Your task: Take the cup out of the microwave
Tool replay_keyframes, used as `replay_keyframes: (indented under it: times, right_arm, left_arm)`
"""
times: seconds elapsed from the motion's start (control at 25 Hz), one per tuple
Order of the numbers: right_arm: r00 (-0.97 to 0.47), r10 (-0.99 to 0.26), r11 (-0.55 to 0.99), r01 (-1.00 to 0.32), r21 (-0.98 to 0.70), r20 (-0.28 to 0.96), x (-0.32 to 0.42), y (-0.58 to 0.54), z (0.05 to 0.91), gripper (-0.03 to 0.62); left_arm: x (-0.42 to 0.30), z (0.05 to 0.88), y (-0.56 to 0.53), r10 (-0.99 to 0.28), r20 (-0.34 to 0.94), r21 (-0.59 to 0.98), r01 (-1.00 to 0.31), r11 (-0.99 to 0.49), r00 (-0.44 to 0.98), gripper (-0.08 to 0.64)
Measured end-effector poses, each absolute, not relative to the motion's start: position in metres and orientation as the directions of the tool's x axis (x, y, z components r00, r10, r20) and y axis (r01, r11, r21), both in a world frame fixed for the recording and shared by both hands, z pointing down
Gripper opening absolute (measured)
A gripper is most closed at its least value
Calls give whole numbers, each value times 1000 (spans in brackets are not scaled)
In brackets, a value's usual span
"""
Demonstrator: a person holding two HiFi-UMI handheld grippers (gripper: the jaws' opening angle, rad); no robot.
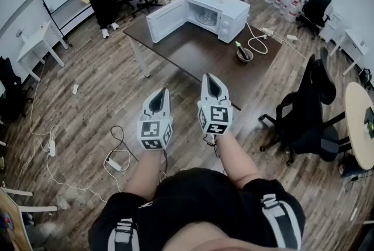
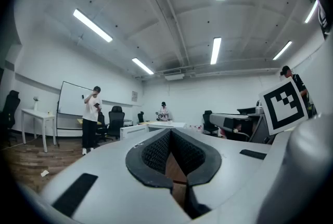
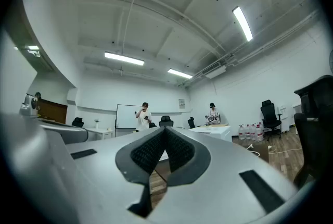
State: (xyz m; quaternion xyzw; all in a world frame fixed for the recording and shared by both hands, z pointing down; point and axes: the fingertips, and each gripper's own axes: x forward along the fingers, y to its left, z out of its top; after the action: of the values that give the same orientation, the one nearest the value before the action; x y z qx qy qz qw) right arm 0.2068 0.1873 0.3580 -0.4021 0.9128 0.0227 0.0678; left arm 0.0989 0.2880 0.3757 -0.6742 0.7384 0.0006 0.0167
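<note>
Right gripper (image 3: pixel 165 130) closed; bowl (image 1: pixel 244 55) head-view only

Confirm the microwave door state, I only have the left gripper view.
Observer: The head view shows the microwave on the table with its door swung wide open.
Operator: Cup visible inside?
Observer: Something pale and round sits in the cavity, but it is too small to tell whether it is the cup.
Operator: Right gripper status?
Observer: The right gripper has its jaws together with nothing between them.
</note>
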Motion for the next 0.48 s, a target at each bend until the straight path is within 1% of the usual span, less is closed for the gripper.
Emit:
replay_keyframes:
  times: [0.4, 0.48]
  right_arm:
    - [-655, -741, 666, -746, -36, -148, 207, 187, 361, 2]
    - [-657, -740, 667, -744, -32, -147, 202, 189, 361, 2]
  left_arm:
    - [90, 373, 292, -994, -34, -2, -994, 106, -106, 0]
    - [86, 373, 293, -993, -37, -17, -994, 111, -110, 0]
